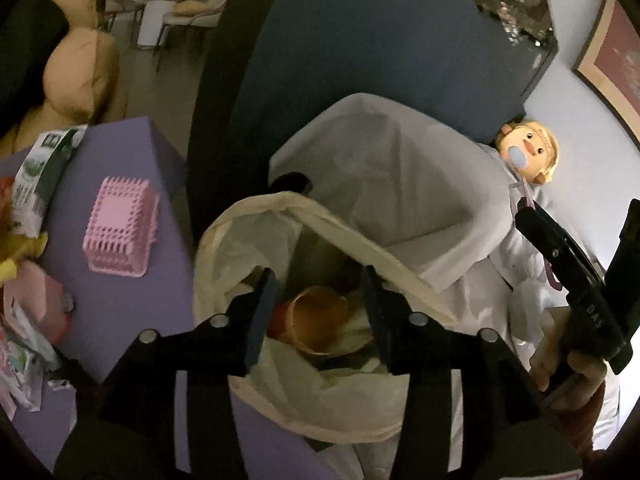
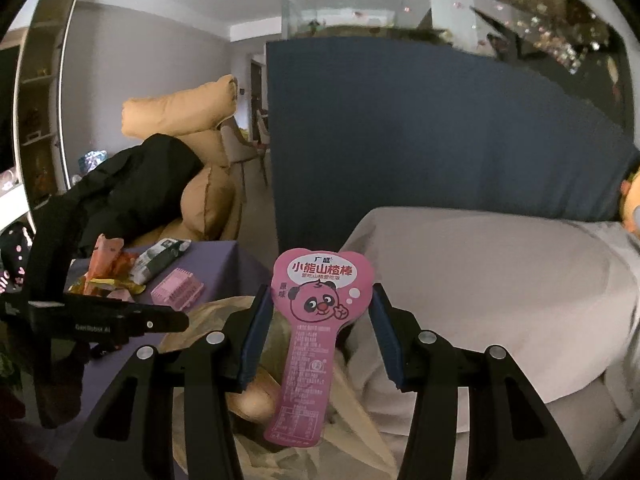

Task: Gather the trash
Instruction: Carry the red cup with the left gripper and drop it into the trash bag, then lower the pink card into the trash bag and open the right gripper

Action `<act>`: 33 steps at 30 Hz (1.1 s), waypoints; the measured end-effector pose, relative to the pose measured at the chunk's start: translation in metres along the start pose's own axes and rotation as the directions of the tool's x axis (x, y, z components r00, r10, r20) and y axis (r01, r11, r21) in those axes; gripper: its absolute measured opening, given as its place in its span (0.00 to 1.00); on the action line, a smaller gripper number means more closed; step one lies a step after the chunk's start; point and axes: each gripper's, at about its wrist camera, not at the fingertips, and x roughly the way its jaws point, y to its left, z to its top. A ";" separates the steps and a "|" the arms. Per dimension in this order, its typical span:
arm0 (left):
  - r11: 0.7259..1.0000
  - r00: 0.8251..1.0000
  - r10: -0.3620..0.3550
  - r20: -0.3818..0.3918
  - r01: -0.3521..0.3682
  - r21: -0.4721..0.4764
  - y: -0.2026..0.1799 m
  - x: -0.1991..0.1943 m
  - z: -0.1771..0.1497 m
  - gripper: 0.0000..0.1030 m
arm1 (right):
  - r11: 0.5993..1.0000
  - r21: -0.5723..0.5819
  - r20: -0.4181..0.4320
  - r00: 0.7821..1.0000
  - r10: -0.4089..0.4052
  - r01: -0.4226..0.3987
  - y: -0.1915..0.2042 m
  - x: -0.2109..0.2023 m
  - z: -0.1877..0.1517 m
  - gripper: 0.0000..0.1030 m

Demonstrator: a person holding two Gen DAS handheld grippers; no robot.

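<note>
Purple table [image 1: 120, 292] at frame left, bag-lined bin [image 1: 248, 248] centre. Your left gripper [image 1: 316, 304] hangs over bin, jaws apart, empty. Your right gripper [image 2: 316, 336]: pink wrapper [image 2: 312, 320] between wide jaws, grip unclear. Wrapper light, flimsy, slippery; pinch mid-stem.

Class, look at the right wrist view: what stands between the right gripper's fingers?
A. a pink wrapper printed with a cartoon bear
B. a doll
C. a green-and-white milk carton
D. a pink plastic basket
A: the pink wrapper with the bear face rises between the right gripper fingers.
</note>
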 end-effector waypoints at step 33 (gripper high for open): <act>0.965 0.968 0.244 0.066 -0.235 -0.116 0.093 -0.094 -0.088 0.50 | 0.998 0.034 -0.278 0.959 0.061 -0.054 0.060 0.095 -0.051 0.55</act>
